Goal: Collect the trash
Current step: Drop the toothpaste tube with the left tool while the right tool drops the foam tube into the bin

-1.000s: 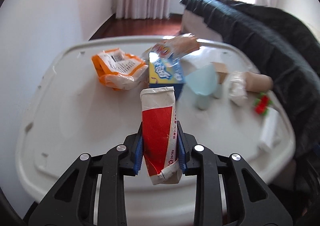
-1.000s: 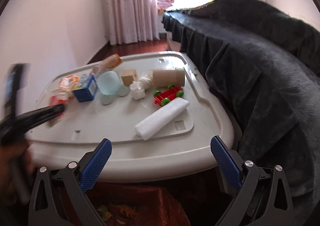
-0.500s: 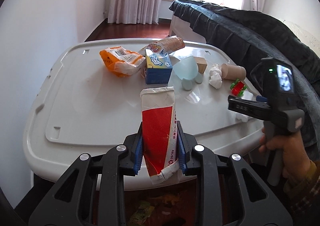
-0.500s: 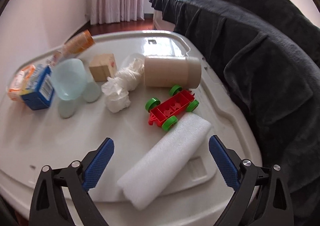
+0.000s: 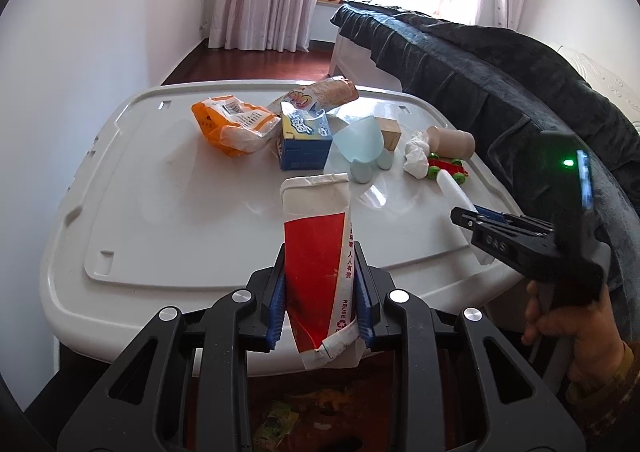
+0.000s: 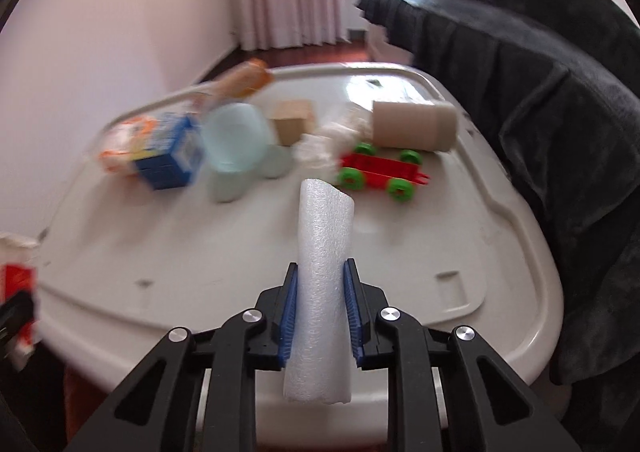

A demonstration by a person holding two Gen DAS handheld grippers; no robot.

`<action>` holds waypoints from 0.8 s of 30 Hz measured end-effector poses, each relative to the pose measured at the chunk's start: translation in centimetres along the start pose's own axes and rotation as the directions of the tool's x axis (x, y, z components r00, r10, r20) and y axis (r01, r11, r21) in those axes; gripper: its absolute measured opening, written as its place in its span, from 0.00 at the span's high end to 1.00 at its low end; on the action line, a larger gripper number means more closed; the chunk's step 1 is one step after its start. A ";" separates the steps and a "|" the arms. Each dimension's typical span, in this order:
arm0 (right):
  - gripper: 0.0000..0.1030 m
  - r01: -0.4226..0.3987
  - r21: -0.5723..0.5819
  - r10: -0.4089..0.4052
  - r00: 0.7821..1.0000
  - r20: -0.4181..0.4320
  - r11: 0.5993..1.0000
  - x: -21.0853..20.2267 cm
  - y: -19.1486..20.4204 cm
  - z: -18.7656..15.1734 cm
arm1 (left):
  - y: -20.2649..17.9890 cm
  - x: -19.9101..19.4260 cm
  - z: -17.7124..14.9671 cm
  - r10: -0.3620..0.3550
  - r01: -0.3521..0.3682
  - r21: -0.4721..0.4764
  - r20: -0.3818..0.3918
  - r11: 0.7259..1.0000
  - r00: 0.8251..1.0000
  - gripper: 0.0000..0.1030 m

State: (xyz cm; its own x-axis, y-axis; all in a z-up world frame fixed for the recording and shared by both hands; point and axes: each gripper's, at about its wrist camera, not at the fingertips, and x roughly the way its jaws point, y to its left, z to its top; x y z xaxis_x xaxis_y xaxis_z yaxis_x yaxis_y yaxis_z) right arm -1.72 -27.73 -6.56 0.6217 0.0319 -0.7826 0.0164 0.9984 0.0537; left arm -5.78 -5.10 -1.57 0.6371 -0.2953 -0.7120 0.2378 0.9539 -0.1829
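Red-and-white flattened carton [image 5: 316,264] is clamped between the left gripper [image 5: 320,300] pads, long axis pointing forward along the fingers, lower end hanging past the near edge of the white table [image 5: 168,236]. Directly below, in the left wrist view, there's a dark reddish opening with scraps in it, probably the trash bag [image 5: 304,412], though I can't confirm it. If so, the drop is straight down from the left side, no reach needed.

Further right on the table, untouched: orange wrapper [image 5: 234,126], blue box [image 5: 306,138], pale blue cup [image 5: 360,140], crumpled tissue [image 5: 416,154], cardboard tube [image 6: 414,124], red toy car [image 6: 382,170].

Right gripper [image 6: 320,316] is closed on the white foam roll [image 6: 324,284], axis also running forward along the fingers, roll lifted off the table and sitting over its near rim. Right wrist view is motion-blurred, so background detail is soft.

Key relation: both held items sit at the table's near edge with the bag below and toward the left gripper. Left is nearer the opening; right likely has to swing inward before letting go.
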 end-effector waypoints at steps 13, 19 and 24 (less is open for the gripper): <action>0.79 -0.205 -0.171 0.208 0.978 0.001 0.964 -10.0 7.1 -5.6 | -0.2 -4.5 -5.7 -0.004 0.004 -0.003 -0.053 1.000 0.999 0.73; 0.79 -0.240 -0.180 0.220 0.968 -0.123 0.954 -9.8 8.1 -10.8 | 0.1 -5.3 -10.7 0.016 -0.015 0.006 -0.165 1.000 0.986 0.73; 0.76 -0.241 -0.204 0.200 0.958 -0.204 0.949 -9.0 8.8 -13.7 | 0.2 -4.7 -13.6 0.020 -0.026 -0.018 -0.274 1.000 0.962 0.67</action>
State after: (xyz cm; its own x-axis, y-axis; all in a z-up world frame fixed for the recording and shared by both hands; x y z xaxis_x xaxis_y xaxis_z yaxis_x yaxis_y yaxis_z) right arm -17.96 -18.61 -7.54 0.4391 0.2393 -0.8660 -0.2937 0.9491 0.1134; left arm -18.75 -2.81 -7.50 0.4164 -0.2505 -0.8740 0.2084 0.9620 -0.1764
